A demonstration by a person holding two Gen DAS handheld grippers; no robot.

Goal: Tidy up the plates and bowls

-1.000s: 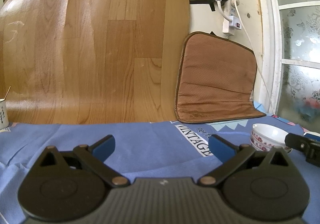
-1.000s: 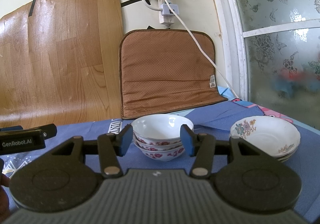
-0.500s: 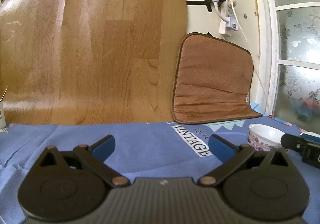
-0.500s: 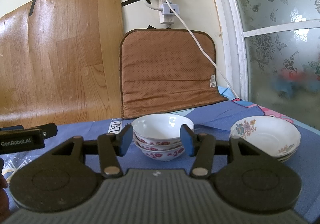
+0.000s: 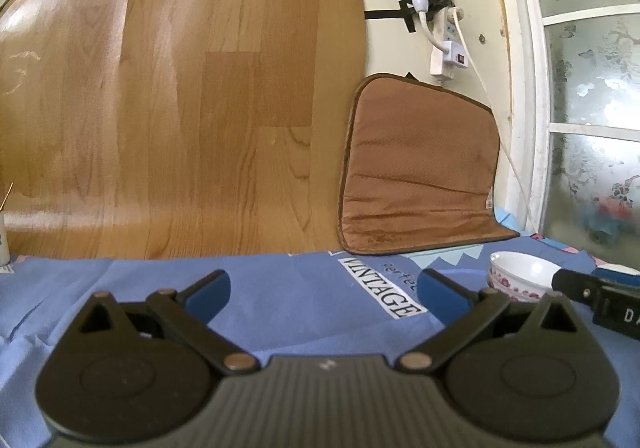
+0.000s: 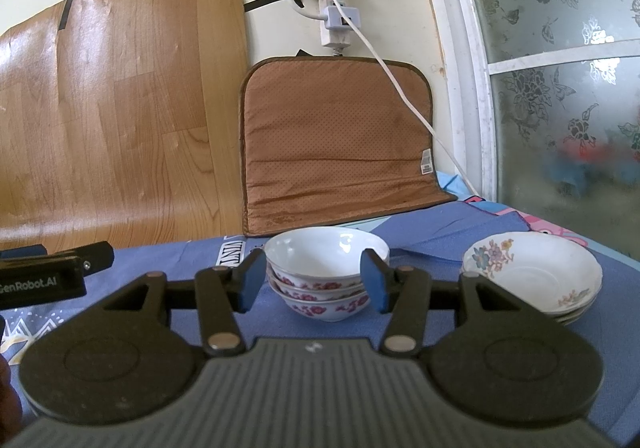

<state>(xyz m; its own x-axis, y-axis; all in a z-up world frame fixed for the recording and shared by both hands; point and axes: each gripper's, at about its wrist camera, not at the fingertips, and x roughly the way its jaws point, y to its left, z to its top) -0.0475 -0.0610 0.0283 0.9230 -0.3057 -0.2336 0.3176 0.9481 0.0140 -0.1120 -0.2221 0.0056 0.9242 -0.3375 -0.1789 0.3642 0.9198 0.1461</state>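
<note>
A stack of white bowls with pink flowers (image 6: 326, 280) stands on the blue cloth (image 6: 168, 260), just beyond my right gripper (image 6: 314, 282). Its blue-padded jaws are open, one on each side of the stack, not touching it. A stack of white floral plates (image 6: 532, 276) stands to the right of the bowls. My left gripper (image 5: 324, 290) is open and empty over bare cloth (image 5: 280, 288), to the left of the bowls (image 5: 520, 280), which show at the right of the left wrist view.
A brown cushion (image 6: 336, 152) leans on the wall behind the bowls, with a power strip and cable (image 6: 340, 16) above it. A wood-pattern sheet (image 5: 180, 108) covers the wall to the left. A frosted window (image 6: 560, 68) is on the right.
The left gripper has drifted a little left and back, so the bowls sit lower and farther right in its view. The right gripper and the dishes have hardly moved.
</note>
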